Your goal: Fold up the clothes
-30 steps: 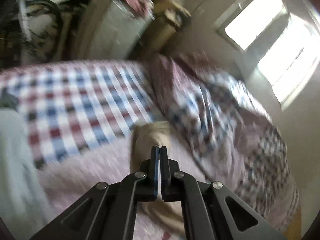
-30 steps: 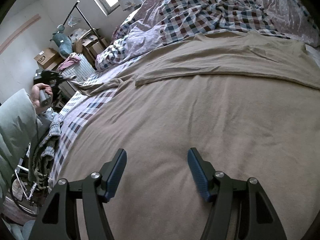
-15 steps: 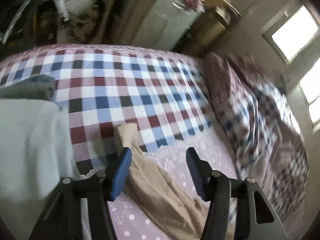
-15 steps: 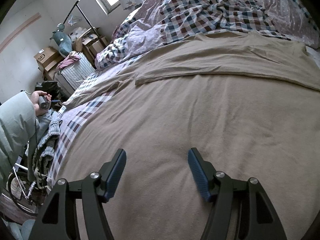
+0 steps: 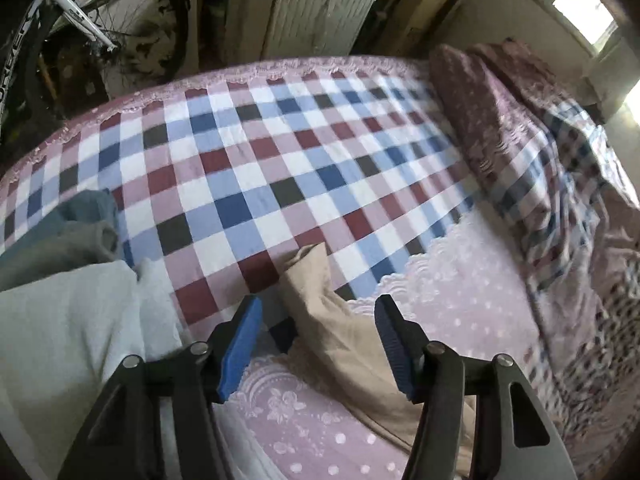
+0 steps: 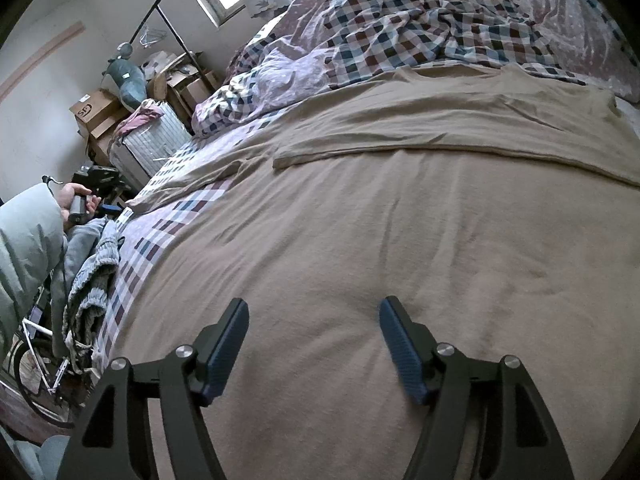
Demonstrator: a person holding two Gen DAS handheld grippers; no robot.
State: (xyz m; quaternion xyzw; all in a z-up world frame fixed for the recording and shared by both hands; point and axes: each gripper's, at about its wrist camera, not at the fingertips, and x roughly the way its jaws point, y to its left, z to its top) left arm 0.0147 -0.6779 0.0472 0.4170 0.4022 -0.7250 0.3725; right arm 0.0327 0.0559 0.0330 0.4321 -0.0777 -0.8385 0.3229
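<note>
A tan long-sleeved shirt [image 6: 400,220] lies spread flat on the bed, one sleeve folded across its upper part, the other sleeve [image 6: 192,184] stretched out to the left. My right gripper [image 6: 314,320] is open and empty just above the shirt's body. In the left wrist view the sleeve's cuff end [image 5: 316,288] lies loose on the checked sheet [image 5: 260,152]. My left gripper [image 5: 318,316] is open with the cuff between its fingers, not gripped. The left gripper also shows far left in the right wrist view [image 6: 108,208].
A rumpled checked duvet [image 6: 420,28] is heaped at the bed's far end. Grey and pale clothes [image 5: 60,232] lie at the bed's left edge. A bicycle [image 5: 100,28], a white radiator [image 5: 324,4] and cardboard boxes [image 6: 96,116] stand beside the bed.
My left gripper was shut on the sleeve cuff a second ago; it has opened, let the cuff drop on the sheet and drawn back left. The right gripper has stayed put.
</note>
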